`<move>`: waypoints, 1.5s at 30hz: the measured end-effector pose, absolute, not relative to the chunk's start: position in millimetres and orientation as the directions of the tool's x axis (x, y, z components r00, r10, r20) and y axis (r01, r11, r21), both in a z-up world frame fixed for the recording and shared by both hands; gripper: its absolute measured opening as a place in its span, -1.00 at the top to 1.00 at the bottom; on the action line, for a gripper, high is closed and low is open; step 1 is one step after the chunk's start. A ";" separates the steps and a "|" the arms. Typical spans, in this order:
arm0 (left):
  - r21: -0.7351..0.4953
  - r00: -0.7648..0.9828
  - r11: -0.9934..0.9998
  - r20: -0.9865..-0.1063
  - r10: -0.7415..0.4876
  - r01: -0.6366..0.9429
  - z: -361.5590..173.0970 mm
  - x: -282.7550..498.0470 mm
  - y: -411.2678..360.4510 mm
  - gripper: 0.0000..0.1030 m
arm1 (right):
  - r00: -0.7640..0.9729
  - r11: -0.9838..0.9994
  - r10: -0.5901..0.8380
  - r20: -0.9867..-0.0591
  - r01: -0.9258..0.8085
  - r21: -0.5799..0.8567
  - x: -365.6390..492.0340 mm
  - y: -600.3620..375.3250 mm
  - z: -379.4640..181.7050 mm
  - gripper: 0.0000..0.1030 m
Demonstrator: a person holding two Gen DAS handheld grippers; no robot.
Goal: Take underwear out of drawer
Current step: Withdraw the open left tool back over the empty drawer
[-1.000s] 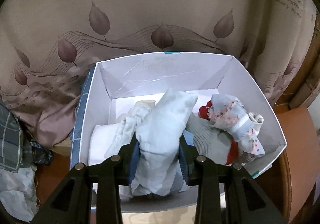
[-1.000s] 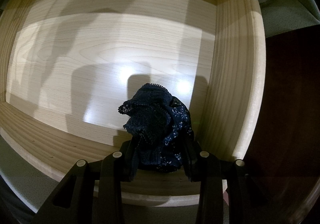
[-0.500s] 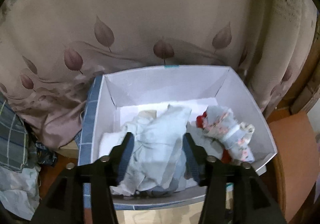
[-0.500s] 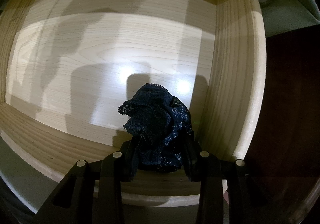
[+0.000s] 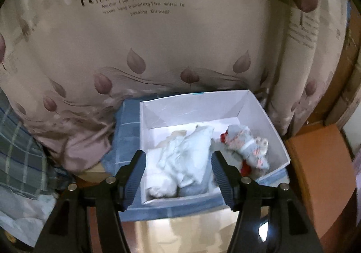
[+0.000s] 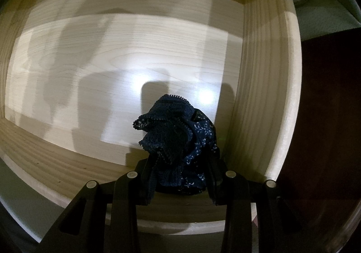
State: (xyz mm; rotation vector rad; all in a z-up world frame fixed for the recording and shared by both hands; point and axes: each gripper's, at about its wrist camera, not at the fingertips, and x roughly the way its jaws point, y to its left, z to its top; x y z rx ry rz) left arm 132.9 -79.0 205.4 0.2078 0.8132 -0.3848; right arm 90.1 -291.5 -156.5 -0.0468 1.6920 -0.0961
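A large beige curtain [image 5: 180,49] printed with mauve leaves is hung behind the white box [image 5: 257,117], filling most of the left wrist view. On it, above the box, "Romantic feeling" can be read, with "Who has seen the wind?" and "the wind is passing through" beside it; smaller print to the right of that is blurred. A plaid cloth [image 5: 15,151] is seen left of the box and an orange-brown wooden surface [image 5: 320,162] right of it. The box is set on a blue checked cloth [image 5: 126,131], and its far half is bare inside. Pale white garments [image 5: 185,158] are piled in its near left part, with a floral bundle with red [image 5: 248,151] at its right wall. The left claw [image 5: 178,169] is held spread just above the box's near edge, nothing between its pads.

In the right wrist view, the pale wooden drawer [image 6: 135,49] is seen with its floor bare and lit. The dark blue lace underwear [image 6: 178,140] is pinched by the right claw [image 6: 180,176], near the drawer's front right corner, close to the right wall [image 6: 266,94].
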 end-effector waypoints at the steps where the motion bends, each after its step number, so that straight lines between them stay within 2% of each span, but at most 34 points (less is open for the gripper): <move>1: 0.068 0.637 0.908 -0.735 -0.234 0.412 208.5 124.8 -72.9 -0.20 | -0.123 0.995 -0.087 -0.989 0.026 -0.091 90.1 -291.3 -156.7 0.33; 4: 0.126 0.665 0.906 -0.720 -0.198 0.405 209.2 105.5 -57.0 -0.21 | -0.122 0.995 -0.087 -0.989 0.034 -0.092 90.5 -291.2 -159.3 0.34; 9: 0.131 0.642 0.906 -0.745 -0.177 0.403 180.5 78.8 -29.6 -0.22 | -0.115 0.995 -0.085 -0.990 0.037 -0.089 89.5 -291.8 -155.5 0.36; 16: 0.053 0.538 0.940 -0.830 -0.147 0.338 89.5 58.2 -6.8 -0.22 | -0.079 0.996 -0.073 -0.994 0.048 -0.077 86.1 -293.3 -151.6 0.44; 26: -0.041 0.456 0.982 -0.881 -0.122 0.185 -15.5 33.9 11.0 -0.22 | 0.060 0.997 -0.008 -0.998 0.074 -0.003 77.7 -301.6 -127.4 0.51; 34: -0.060 0.487 0.992 -0.867 -0.106 0.110 -38.0 20.7 19.5 -0.22 | 0.259 0.997 0.033 -0.965 0.055 0.049 60.7 -304.6 -92.0 0.51; 40: -0.033 0.557 0.989 -0.823 -0.110 0.148 -28.3 9.6 11.9 -0.22 | 0.387 0.998 0.022 -0.922 0.046 0.044 54.9 -312.5 -65.3 0.51; 45: -0.028 0.579 0.985 -0.806 -0.123 0.171 -23.9 6.8 8.5 -0.22 | 0.421 0.993 0.071 -0.904 0.055 0.104 57.5 -308.5 -39.4 0.51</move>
